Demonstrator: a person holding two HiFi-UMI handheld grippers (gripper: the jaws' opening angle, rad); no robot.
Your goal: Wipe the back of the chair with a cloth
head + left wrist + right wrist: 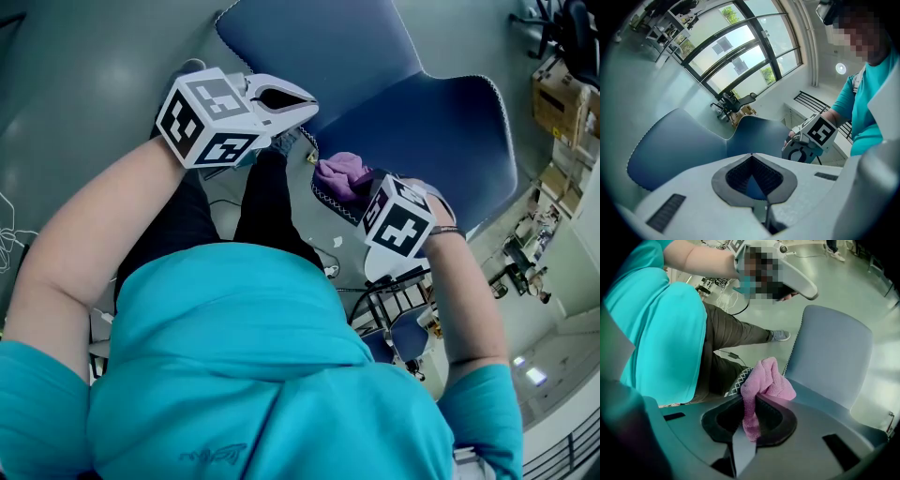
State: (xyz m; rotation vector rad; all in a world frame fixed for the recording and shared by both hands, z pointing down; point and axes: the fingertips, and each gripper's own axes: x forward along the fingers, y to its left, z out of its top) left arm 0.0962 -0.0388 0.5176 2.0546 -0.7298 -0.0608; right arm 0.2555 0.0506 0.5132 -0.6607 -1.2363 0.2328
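The blue chair (441, 122) shows two padded panels meeting at an angle; I cannot tell which is the back. A pink cloth (339, 173) rests on the white-stitched edge of the nearer panel, with my right gripper (364, 194) shut on it. In the right gripper view the cloth (766, 380) is bunched between the jaws of the right gripper (757, 399) and bulges out past them over the blue chair panel (834, 352). My left gripper (309, 108) hovers over the other panel's near edge, shut and empty. Its tips meet in the left gripper view (751, 154).
My dark trouser legs (267, 206) stand right against the chair. The chair's black base (389, 300) sits on the grey floor below the right gripper. Cardboard boxes (562, 94) and clutter line the far right. An office chair (733, 101) stands by the windows.
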